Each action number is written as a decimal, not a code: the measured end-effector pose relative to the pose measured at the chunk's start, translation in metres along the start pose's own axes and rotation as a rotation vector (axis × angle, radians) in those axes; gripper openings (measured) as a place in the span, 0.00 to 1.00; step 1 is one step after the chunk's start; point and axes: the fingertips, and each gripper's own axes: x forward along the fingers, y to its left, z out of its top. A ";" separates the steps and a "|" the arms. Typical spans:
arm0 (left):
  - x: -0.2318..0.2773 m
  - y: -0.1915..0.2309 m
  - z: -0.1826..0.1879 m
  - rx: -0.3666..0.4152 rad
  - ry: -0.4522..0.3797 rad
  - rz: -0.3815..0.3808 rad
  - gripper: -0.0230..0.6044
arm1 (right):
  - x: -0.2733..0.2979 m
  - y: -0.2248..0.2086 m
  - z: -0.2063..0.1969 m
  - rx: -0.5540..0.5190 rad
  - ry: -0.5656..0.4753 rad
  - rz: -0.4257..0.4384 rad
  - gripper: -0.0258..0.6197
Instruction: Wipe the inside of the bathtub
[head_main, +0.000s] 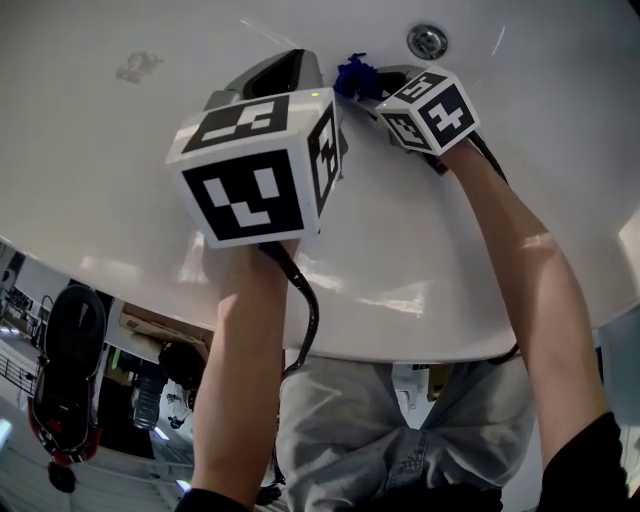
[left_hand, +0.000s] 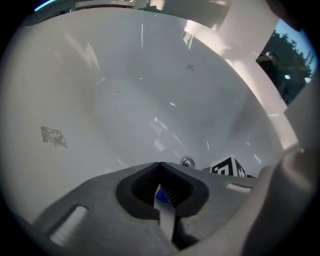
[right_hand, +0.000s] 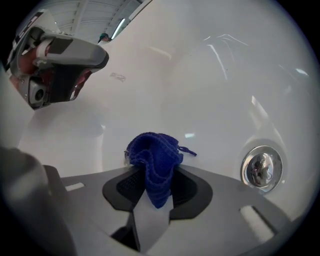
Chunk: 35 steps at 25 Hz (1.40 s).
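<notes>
The white bathtub (head_main: 120, 190) fills the head view, and both grippers reach down into it. My right gripper (head_main: 378, 82) is shut on a bunched dark blue knitted cloth (right_hand: 152, 157), which sticks out past the jaws close to the tub's surface. The cloth (head_main: 356, 76) shows between the two grippers in the head view. My left gripper (head_main: 285, 68) hovers just left of it, its jaws closed tip to tip (left_hand: 160, 165) on nothing I can make out. A small blue patch shows behind the tips. A chrome drain (head_main: 427, 41) lies just beyond the right gripper.
A grey smudge (head_main: 138, 66) marks the tub wall to the left, also visible as a smudge (left_hand: 53, 136) in the left gripper view. The tub's near rim (head_main: 400, 345) curves in front of the person's legs. Shoes (head_main: 68, 370) stand on the floor at lower left.
</notes>
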 end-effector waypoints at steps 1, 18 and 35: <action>0.000 0.002 -0.002 -0.001 0.004 0.004 0.04 | 0.001 0.001 -0.002 -0.001 0.006 0.004 0.25; -0.017 0.005 -0.021 -0.030 0.032 -0.022 0.04 | 0.000 0.045 -0.037 -0.043 0.148 0.138 0.24; -0.056 -0.001 -0.011 -0.021 -0.010 0.015 0.04 | -0.055 0.132 -0.042 -0.170 0.180 0.344 0.24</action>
